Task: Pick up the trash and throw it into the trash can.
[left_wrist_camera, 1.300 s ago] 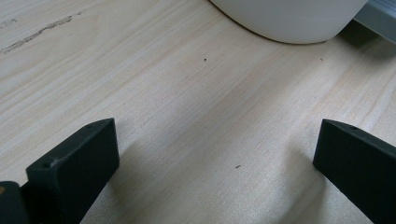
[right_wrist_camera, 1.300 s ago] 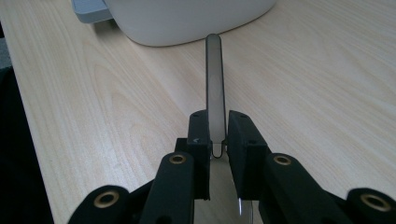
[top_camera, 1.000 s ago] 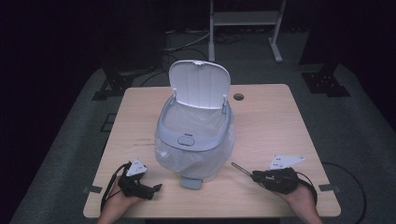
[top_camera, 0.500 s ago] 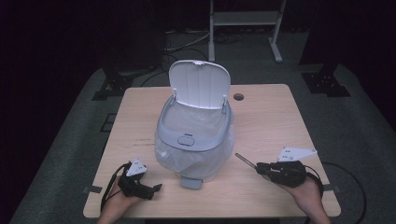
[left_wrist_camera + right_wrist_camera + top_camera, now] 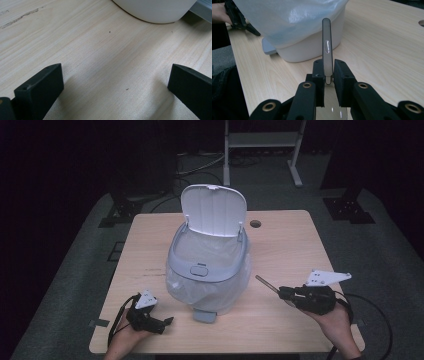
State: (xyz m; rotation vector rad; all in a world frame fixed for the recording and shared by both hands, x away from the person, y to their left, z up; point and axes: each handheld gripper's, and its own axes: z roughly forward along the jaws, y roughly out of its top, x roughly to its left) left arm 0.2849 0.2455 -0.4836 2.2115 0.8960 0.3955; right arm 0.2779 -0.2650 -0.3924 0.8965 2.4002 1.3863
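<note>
The right claw point(image 5: 278, 292), gripping a thin dark rod point(image 5: 326, 47), is now rising right of the open bin point(image 5: 209, 270), probably for dropping it in, while the left claw point(image 5: 161, 324) is resting open.

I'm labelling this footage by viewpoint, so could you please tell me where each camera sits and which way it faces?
High view: above the person's side, looking down on the light wooden table, white lidded plastic bin and both hands.
Left gripper view: low over the tabletop, open black jaws toward the bin's base.
Right gripper view: along jaws shut on a thin grey flat stick, facing the bin.
All three show the bin.
</note>
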